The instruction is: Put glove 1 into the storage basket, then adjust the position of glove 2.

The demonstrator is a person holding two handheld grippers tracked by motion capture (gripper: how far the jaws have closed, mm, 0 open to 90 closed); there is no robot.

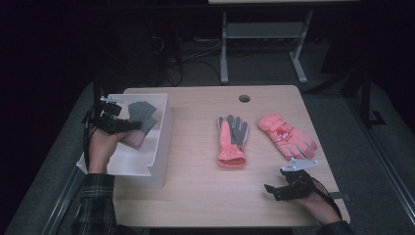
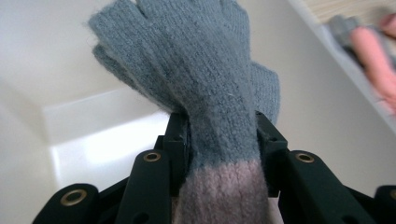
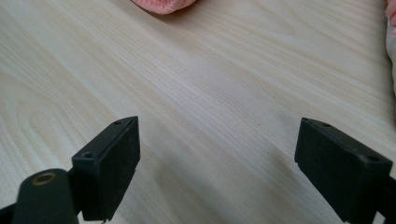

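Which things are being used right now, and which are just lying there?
In use:
- grey glove, clamped in the left gripper
- white bin, which the glove hangs over

Lying about:
- orange-grey glove on the table
- pink glove
- right gripper, open and holding nothing

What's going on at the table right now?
The left gripper is clamped on a grey knit glove with a pink cuff and holds it over the white bin. The right gripper rests open above the table. Two more gloves, an orange-and-grey one and a pink one, lie on the tabletop.
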